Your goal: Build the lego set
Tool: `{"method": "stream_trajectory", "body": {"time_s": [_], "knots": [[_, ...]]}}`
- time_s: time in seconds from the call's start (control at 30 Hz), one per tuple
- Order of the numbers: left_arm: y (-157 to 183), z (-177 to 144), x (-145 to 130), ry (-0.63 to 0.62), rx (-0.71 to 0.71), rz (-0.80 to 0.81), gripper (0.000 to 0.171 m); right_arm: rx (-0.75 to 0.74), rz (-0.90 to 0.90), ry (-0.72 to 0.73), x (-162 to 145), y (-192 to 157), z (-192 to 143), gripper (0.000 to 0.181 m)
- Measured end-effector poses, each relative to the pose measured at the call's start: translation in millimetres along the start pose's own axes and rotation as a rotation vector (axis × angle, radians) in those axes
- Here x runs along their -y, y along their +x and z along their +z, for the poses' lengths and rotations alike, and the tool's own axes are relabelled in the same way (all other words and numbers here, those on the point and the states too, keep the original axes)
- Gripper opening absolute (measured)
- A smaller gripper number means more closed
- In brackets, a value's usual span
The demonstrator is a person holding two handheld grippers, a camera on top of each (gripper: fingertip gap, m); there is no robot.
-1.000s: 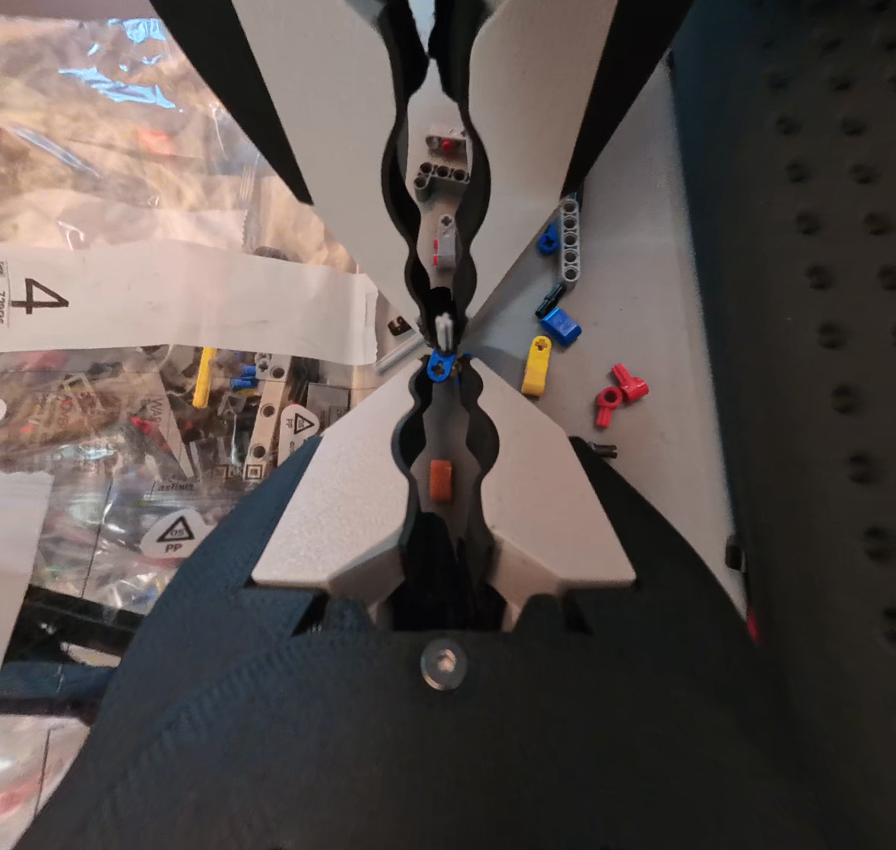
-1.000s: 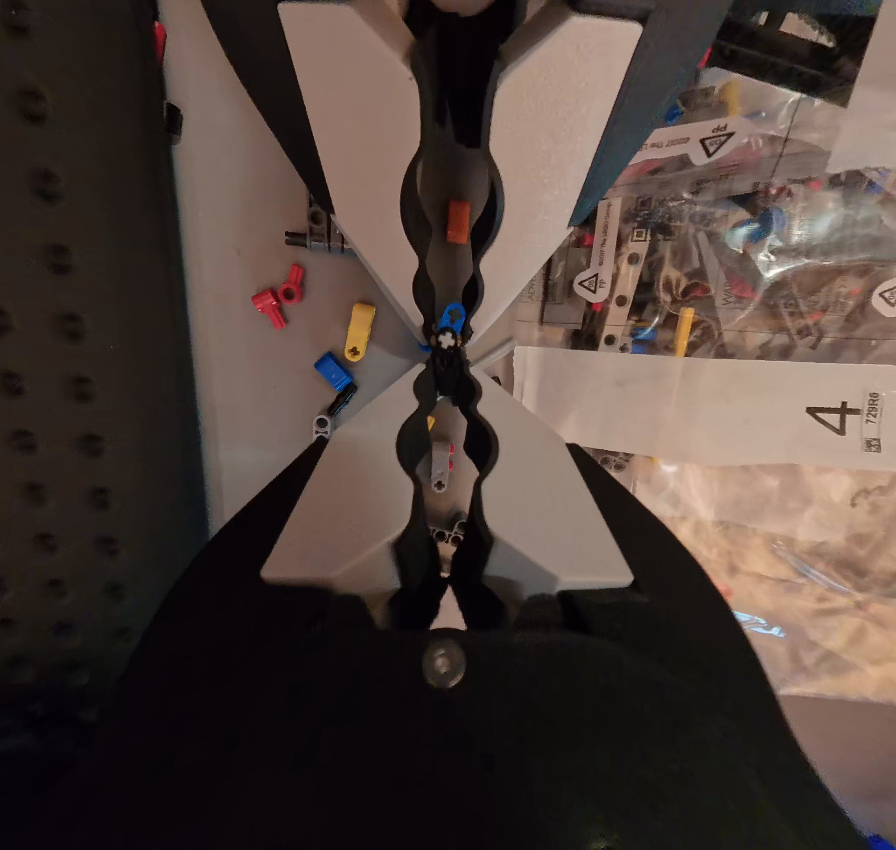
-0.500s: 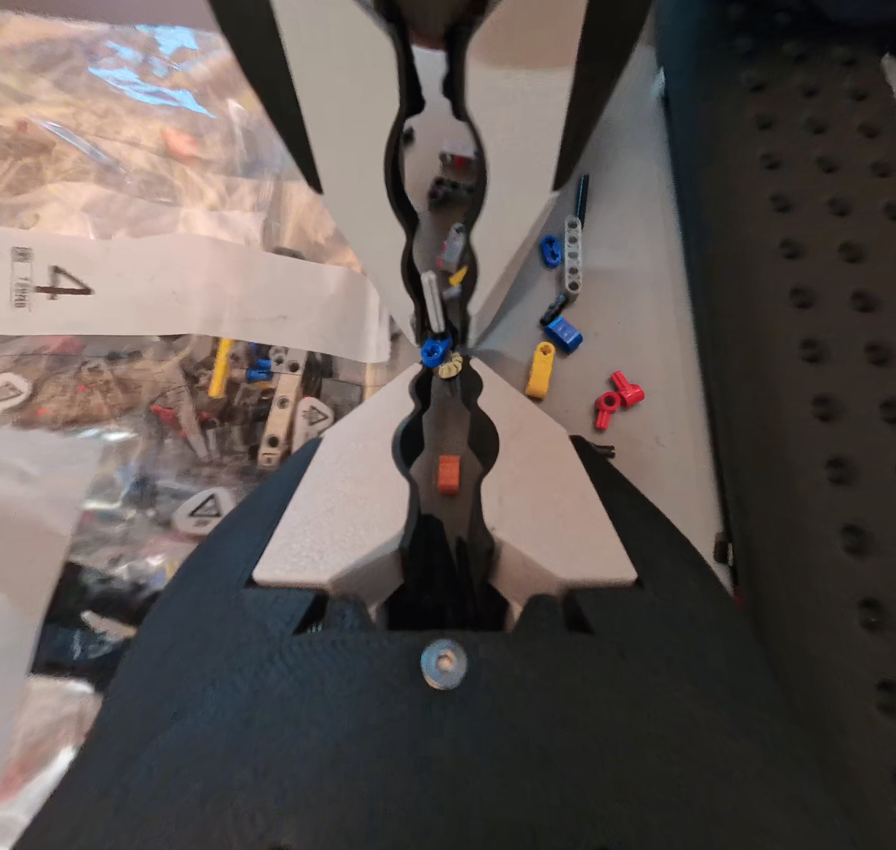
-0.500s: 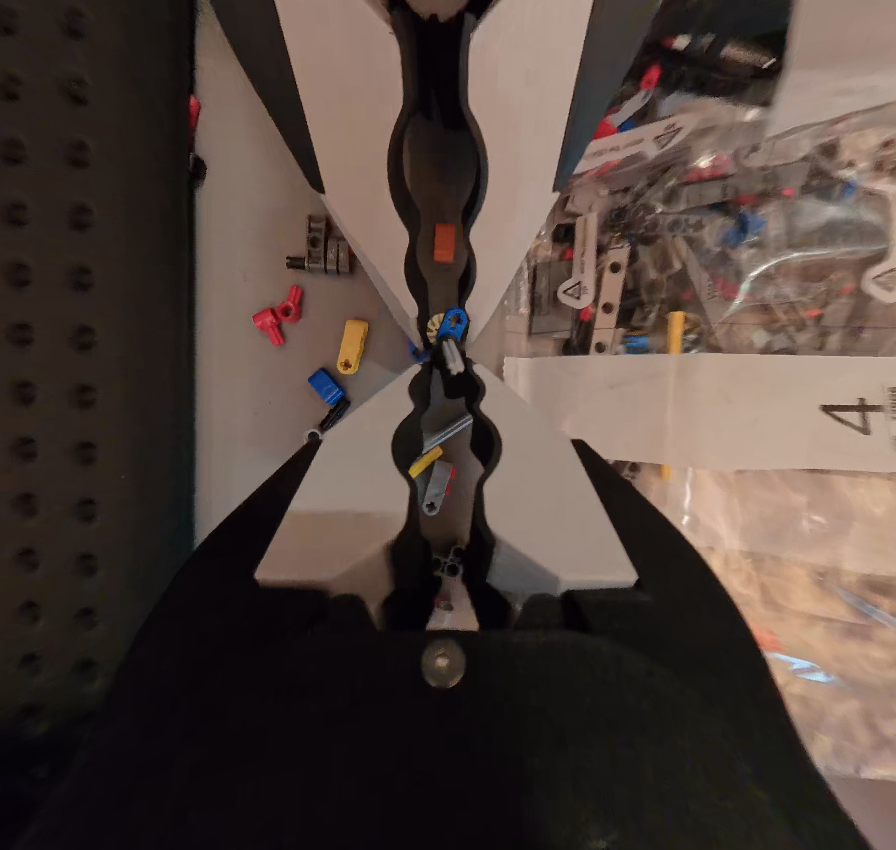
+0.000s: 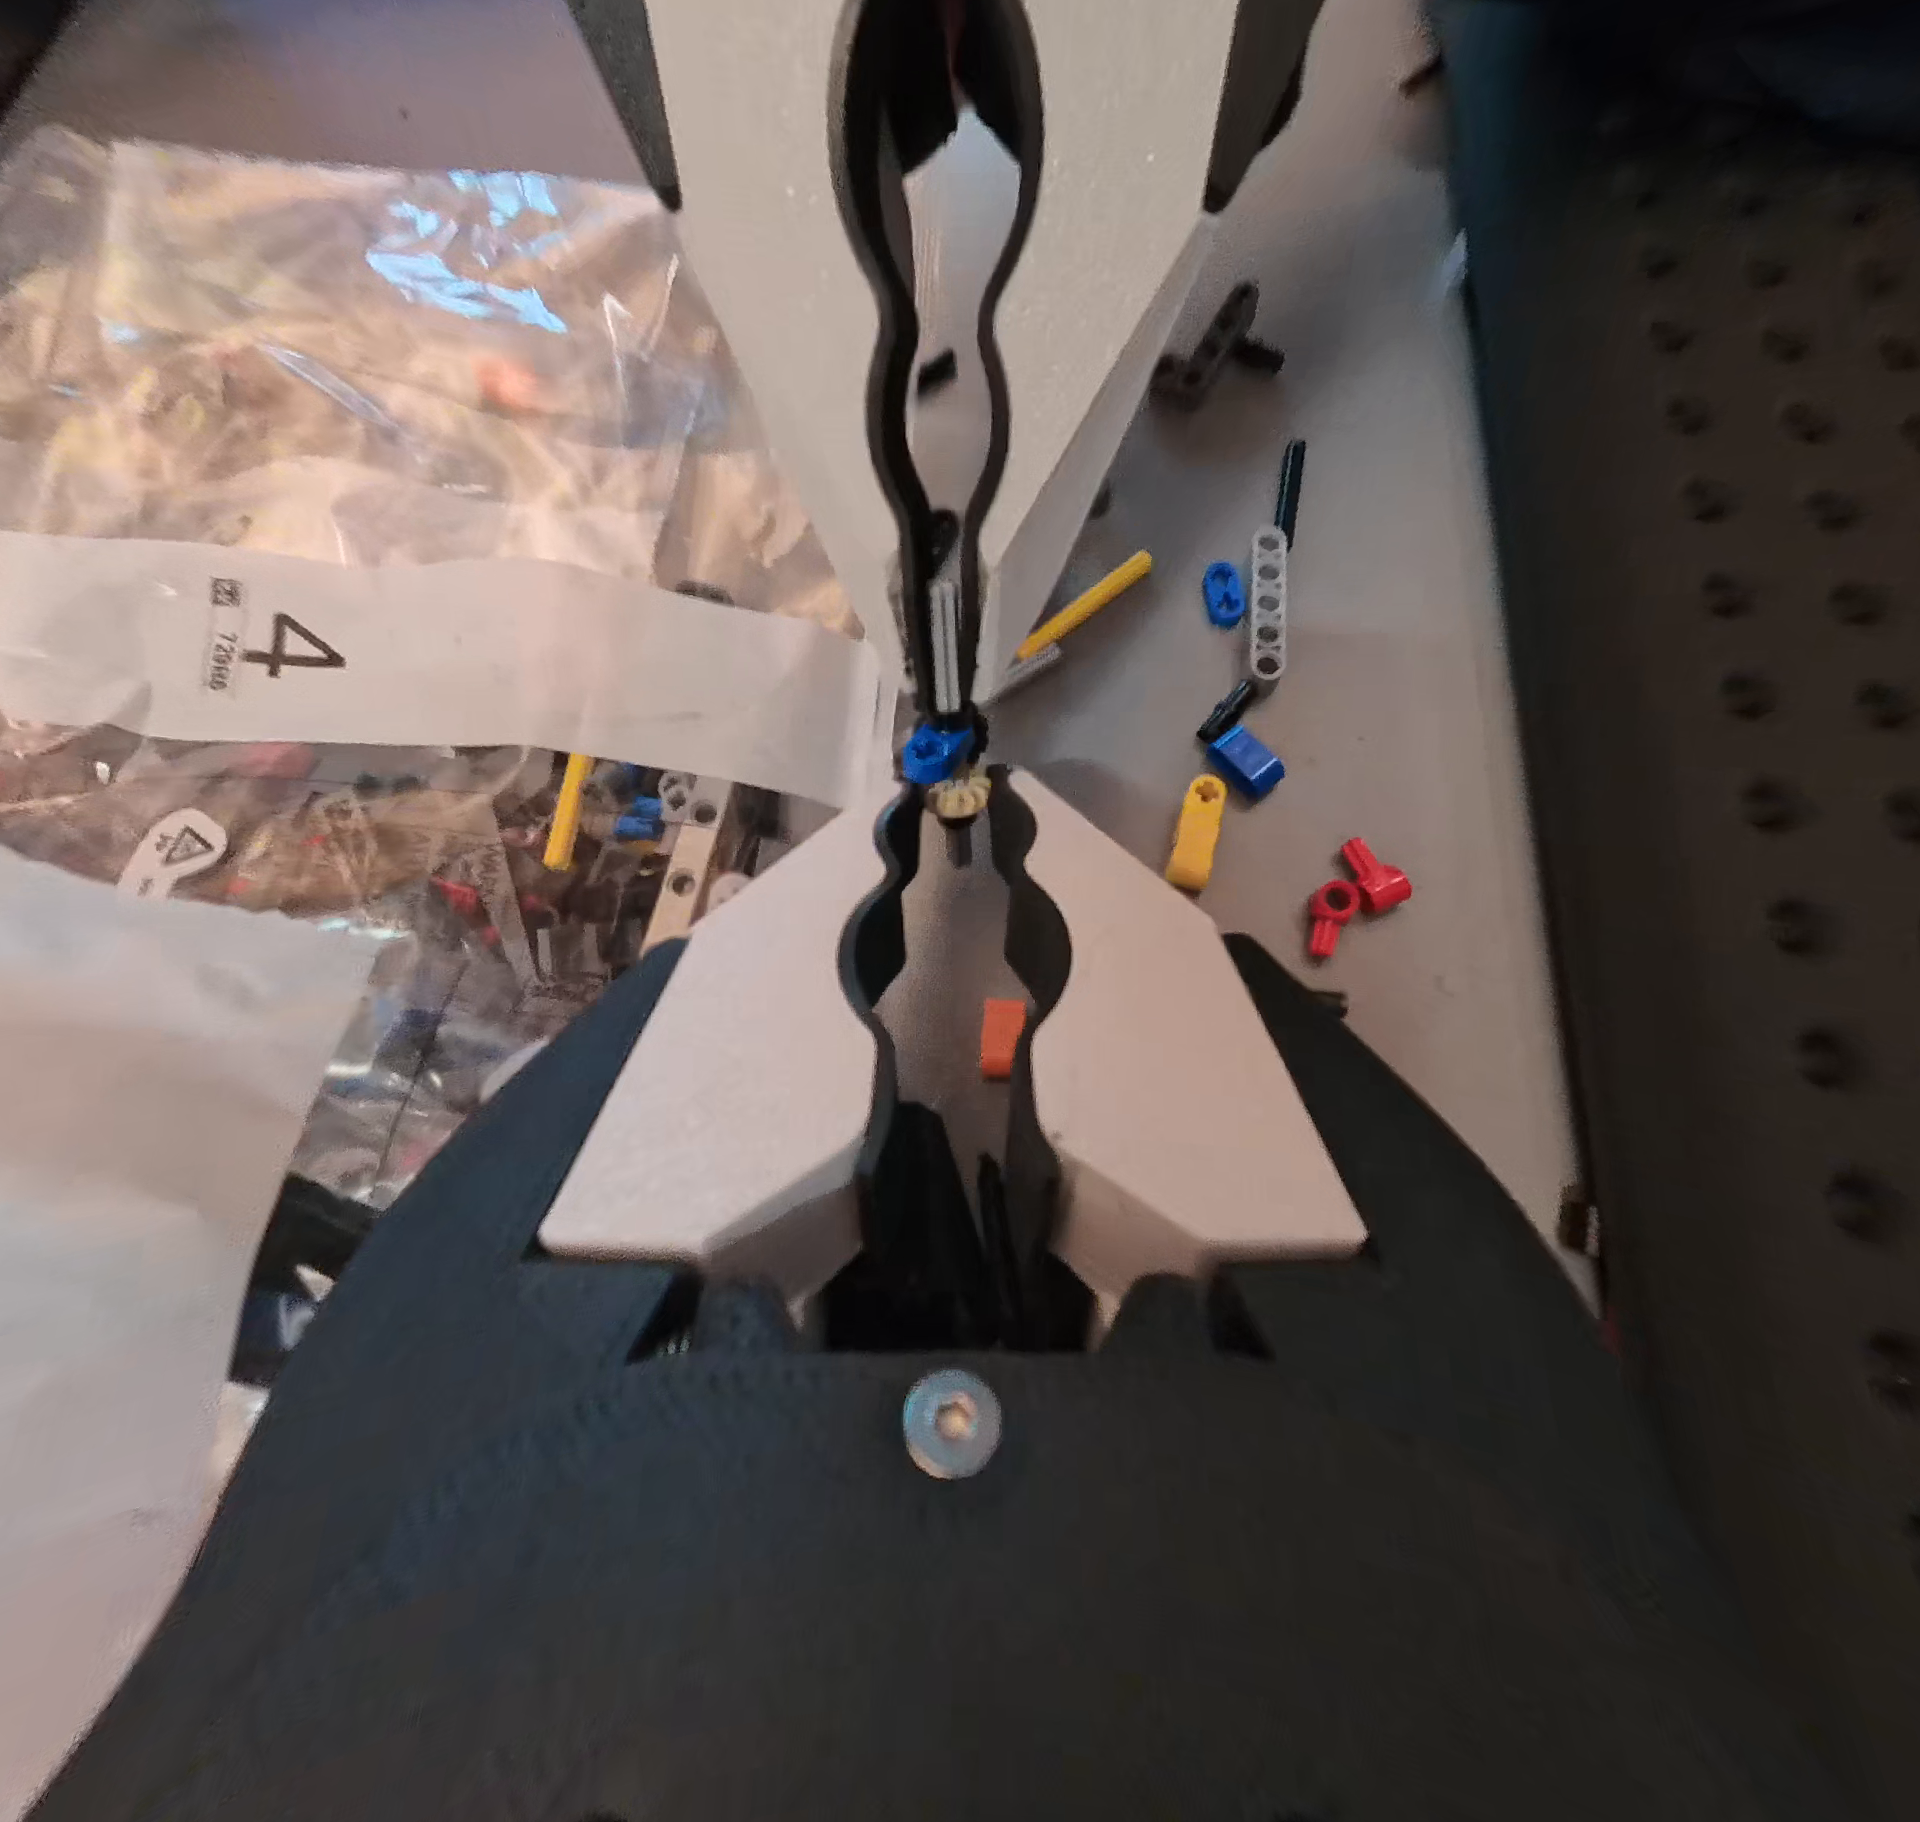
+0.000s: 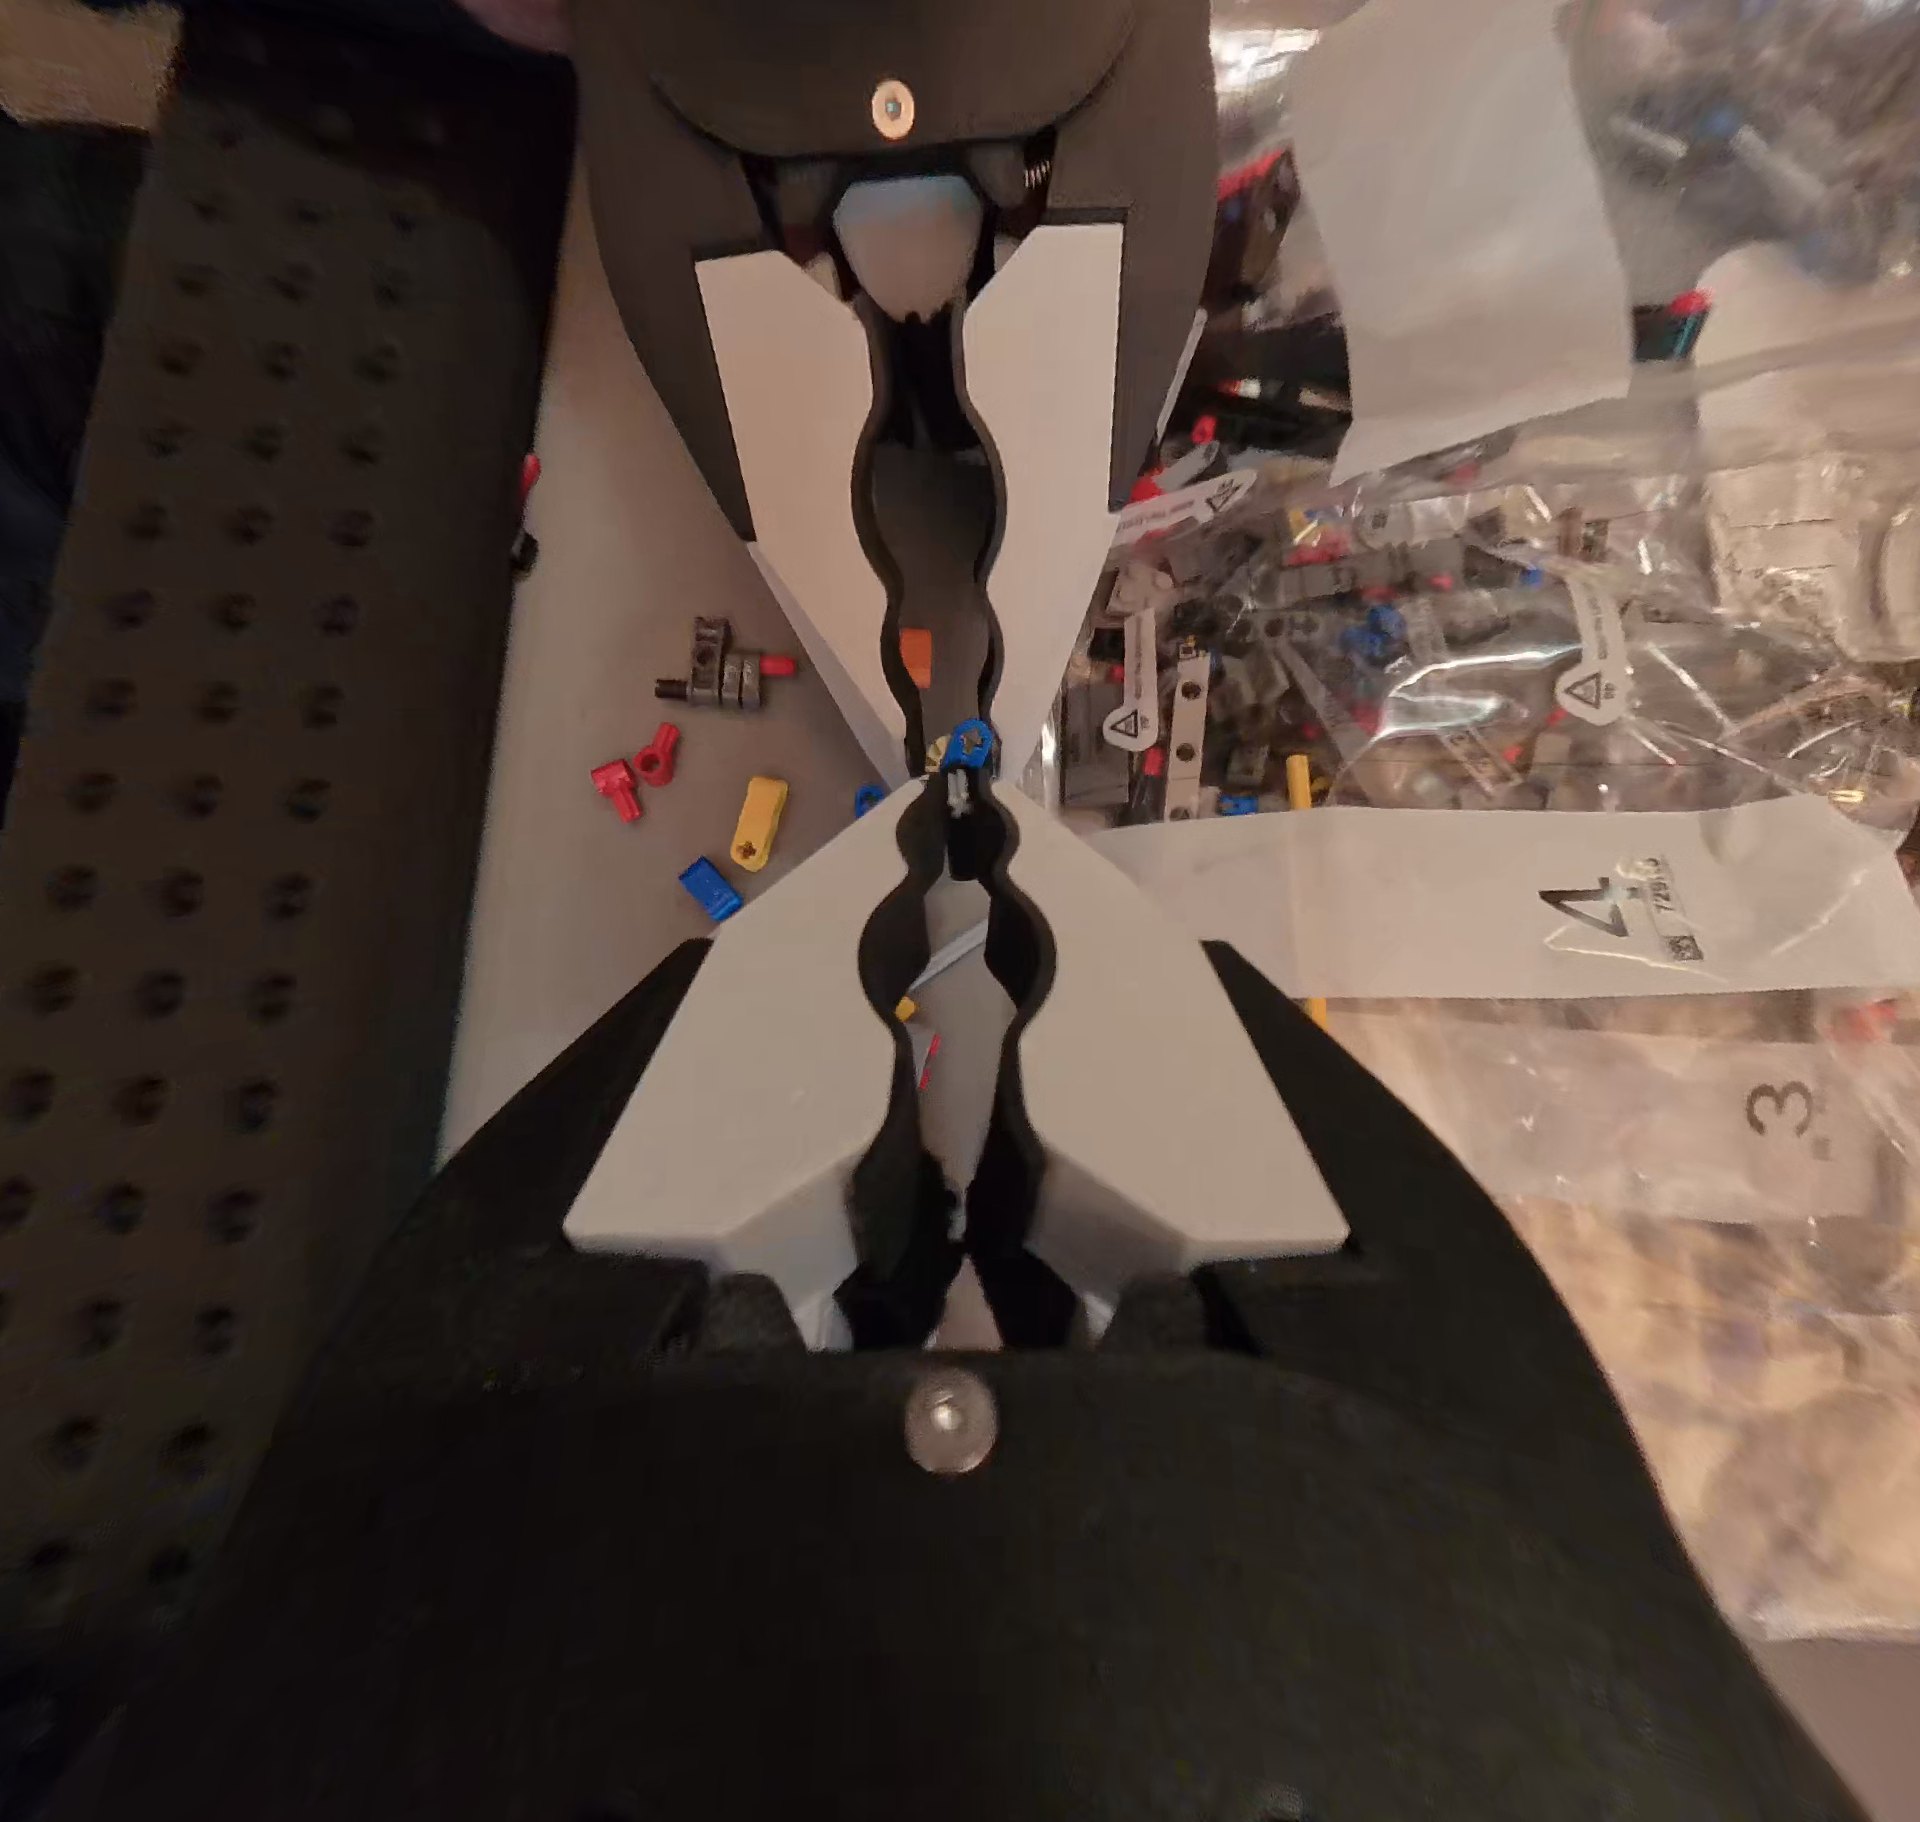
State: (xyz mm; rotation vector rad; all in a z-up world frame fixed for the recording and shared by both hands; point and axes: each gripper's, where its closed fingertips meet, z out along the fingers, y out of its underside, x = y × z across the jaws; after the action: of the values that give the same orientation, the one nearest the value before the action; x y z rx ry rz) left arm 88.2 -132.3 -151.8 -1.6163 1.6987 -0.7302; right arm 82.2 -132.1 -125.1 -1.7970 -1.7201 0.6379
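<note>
- Meeting tip to tip above the table (image 5: 1382,546), the two grippers are set head-on in the left wrist view, which lines up the small parts each one carries
- The left gripper (image 5: 951,804) is pressed nearly together on a tan gear (image 5: 954,798) at its very tips; a grip this far forward leaves the gear's face free for mating
- The right gripper (image 5: 943,702), coming in from the top of that view, pinches a grey axle (image 5: 943,645) lengthwise, with a blue connector (image 5: 933,746) at the axle's end touching the gear
- Loose pieces lie to the right on the table, among them a yellow liftarm (image 5: 1195,830), a red pair (image 5: 1356,894) and a grey beam (image 5: 1268,603), kept near as stock, I judge
- A clear bag (image 5: 436,650) of unopened parts sits on the left, out of the work
- In the right wrist view the right gripper (image 6: 961,804) is closed on the axle (image 6: 958,793), seen end-on
- The connector (image 6: 971,739) and gear (image 6: 938,749) sit just beyond, inside the left gripper (image 6: 956,756)
- The build seems at an early sub-assembly: the axle probably has to pass through connector and gear, so both hold straight and level
</note>
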Motion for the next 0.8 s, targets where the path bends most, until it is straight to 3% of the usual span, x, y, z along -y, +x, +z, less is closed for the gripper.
{"method": "stream_trajectory", "body": {"time_s": [0.63,0.7,0.73,0.77,0.8], "knots": [[4,-23,32,0.140,0.056,0.101,0.012,0.068,-0.012,0.155,7,-8,-30,0.001],[-11,-28,10,0.033,0.132,0.120,0.011,0.034,0.002,0.159,-1,-1,-44,0.000],[-20,-37,3,0.060,0.139,0.065,0.011,0.003,0.034,0.227,-2,7,-64,0.000],[-24,-50,16,0.169,0.120,-0.011,0.010,-0.006,0.056,0.302,-2,9,-83,0.000],[-21,-58,34,0.222,0.134,0.021,0.010,-0.015,0.060,0.309,-7,10,-90,0.000]]}}
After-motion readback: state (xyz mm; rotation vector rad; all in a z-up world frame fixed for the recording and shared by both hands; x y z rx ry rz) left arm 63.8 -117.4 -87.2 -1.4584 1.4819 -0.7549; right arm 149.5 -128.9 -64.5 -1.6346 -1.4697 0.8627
